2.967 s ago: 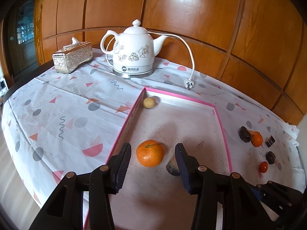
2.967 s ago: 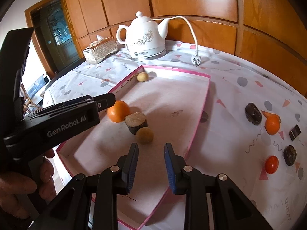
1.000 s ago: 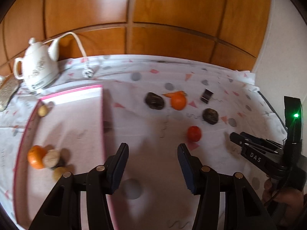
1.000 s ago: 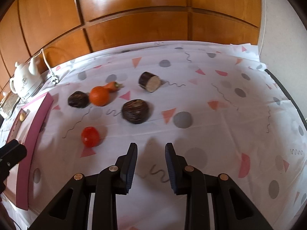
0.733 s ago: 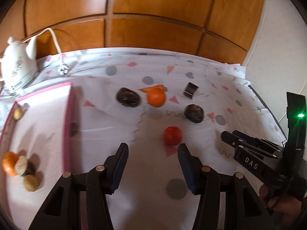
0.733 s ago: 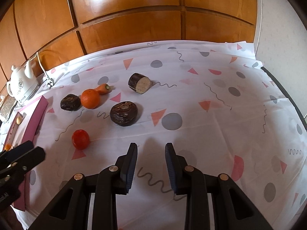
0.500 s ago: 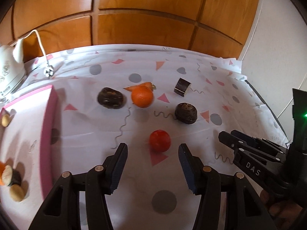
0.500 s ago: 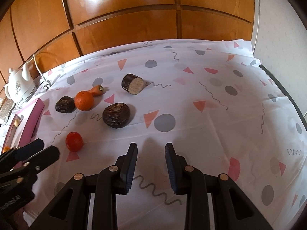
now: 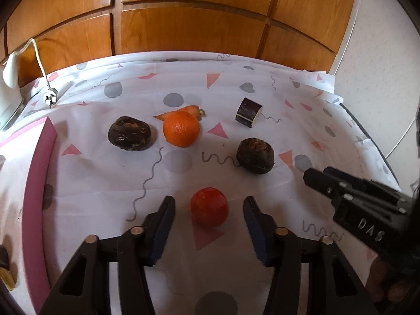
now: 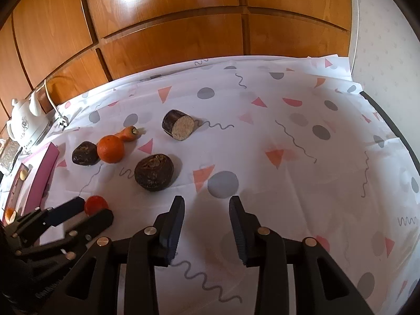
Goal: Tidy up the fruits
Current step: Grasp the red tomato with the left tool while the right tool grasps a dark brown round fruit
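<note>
Closing my left gripper point(image 9: 208, 227) around the small red fruit point(image 9: 209, 206), I have a finger on each side of it, but the pads are not yet touching its skin. My right gripper point(image 10: 206, 227) hangs over bare tablecloth point(image 10: 288, 157) with nothing between its fingers, and its jaws are opening.

The red fruit sits nearest the front edge of the table. Behind it lie a dark round fruit point(image 9: 255, 155), an orange point(image 9: 181, 129) touching a carrot point(image 9: 183, 110), another dark fruit point(image 9: 129, 136) and a cut dark piece point(image 9: 248, 115) farther back. The pink-rimmed tray point(image 9: 39, 183) lies along the left side, with a few pieces already at its near end.

I judge this to be the pick-up of the red fruit. Next I need to finish the squeeze gently, since it looks soft and round, then lift and carry it left over the tray's rim.

"DAS" point(image 9: 370, 230) is printed on the side of the right gripper; the white kettle point(image 10: 25, 123) carries a mark too small to read.
</note>
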